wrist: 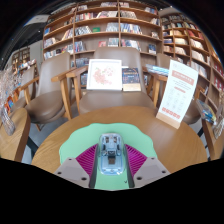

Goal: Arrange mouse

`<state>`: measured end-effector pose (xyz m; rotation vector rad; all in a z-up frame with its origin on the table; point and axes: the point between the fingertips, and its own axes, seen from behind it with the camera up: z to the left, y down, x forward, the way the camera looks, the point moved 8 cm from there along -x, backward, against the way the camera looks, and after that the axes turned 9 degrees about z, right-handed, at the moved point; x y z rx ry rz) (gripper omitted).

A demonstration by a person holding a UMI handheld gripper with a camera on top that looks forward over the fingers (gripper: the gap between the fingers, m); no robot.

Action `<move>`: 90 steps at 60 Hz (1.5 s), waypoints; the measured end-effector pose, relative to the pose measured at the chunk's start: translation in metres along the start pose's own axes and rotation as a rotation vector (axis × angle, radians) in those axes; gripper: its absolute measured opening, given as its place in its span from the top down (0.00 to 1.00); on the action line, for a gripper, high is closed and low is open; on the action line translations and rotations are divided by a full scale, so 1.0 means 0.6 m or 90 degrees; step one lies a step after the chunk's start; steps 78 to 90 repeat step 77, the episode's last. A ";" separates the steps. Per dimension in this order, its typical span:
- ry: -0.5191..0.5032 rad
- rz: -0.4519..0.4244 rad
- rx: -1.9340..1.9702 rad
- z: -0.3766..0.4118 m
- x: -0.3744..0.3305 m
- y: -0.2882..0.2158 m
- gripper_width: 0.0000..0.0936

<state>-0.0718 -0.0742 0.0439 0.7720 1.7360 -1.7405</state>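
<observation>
A pale, see-through computer mouse (112, 150) lies lengthwise between my fingers, pointing away from me. My gripper (112, 160) is shut on the mouse, with the pink pads (88, 160) against both of its sides. Under it is a green mat (72, 143) on a round wooden table (48, 148). I cannot tell whether the mouse rests on the mat or hangs just above it.
A white upright sign (178, 92) stands at the table's far right. Beyond is another table with a white display board (104, 73) and wooden chairs (45, 102) at the left. Library bookshelves (105, 25) fill the background.
</observation>
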 end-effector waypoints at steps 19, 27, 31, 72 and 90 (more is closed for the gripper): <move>0.043 -0.032 -0.010 0.009 -0.056 0.017 0.09; 0.026 -0.057 -0.014 -0.005 -0.180 0.046 0.09; 0.019 -0.071 -0.008 -0.017 -0.245 0.074 0.09; 0.055 -0.108 -0.008 -0.111 -0.553 0.305 0.09; 0.053 -0.115 -0.008 -0.113 -0.561 0.310 0.09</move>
